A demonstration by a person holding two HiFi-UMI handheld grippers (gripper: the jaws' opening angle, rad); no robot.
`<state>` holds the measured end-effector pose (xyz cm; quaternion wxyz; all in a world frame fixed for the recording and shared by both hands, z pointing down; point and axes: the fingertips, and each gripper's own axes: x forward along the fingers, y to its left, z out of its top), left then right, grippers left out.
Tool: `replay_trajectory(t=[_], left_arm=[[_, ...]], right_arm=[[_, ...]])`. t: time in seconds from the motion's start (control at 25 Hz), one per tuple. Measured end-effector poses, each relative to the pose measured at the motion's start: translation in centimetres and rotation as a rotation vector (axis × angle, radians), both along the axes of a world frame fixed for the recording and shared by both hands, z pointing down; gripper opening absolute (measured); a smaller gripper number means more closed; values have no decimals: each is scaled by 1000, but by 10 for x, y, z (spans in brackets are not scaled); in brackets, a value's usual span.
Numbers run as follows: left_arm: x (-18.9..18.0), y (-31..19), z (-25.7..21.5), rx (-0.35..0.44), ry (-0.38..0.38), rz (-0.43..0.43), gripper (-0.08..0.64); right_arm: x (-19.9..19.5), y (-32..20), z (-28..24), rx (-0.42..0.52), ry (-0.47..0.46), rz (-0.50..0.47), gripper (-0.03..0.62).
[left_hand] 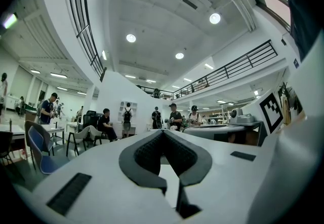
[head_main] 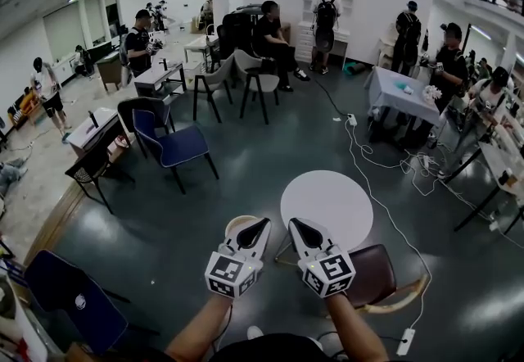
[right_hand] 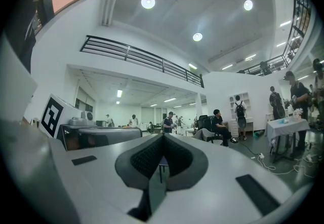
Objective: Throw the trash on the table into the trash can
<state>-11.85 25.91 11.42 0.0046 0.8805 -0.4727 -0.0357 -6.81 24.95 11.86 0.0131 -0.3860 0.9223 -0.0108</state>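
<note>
My left gripper (head_main: 263, 223) and right gripper (head_main: 294, 223) are held side by side low in the head view, both pointing forward and up. Both are shut, with nothing between the jaws. Just beyond their tips stands a small round white table (head_main: 327, 206), and I see no trash on its top. A beige round rim (head_main: 234, 223) peeks out behind the left gripper; I cannot tell whether it is a bin or a stool. The left gripper view shows the left gripper (left_hand: 163, 132) closed against the hall beyond. The right gripper view shows the right gripper (right_hand: 162, 136) likewise closed.
A brown chair (head_main: 375, 272) stands right of the round table, with a power strip and cable (head_main: 404, 341) on the floor beside it. A blue chair (head_main: 170, 144) stands ahead on the left, another (head_main: 70, 299) near left. Several people and tables fill the far hall.
</note>
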Motion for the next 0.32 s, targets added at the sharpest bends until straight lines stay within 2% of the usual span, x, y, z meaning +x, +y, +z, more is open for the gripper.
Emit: replay_trajectory(t=[0.32], left_arm=[[19, -2, 4, -11, 4, -9, 15]], right_arm=[[20, 0, 3, -4, 0, -12, 17]])
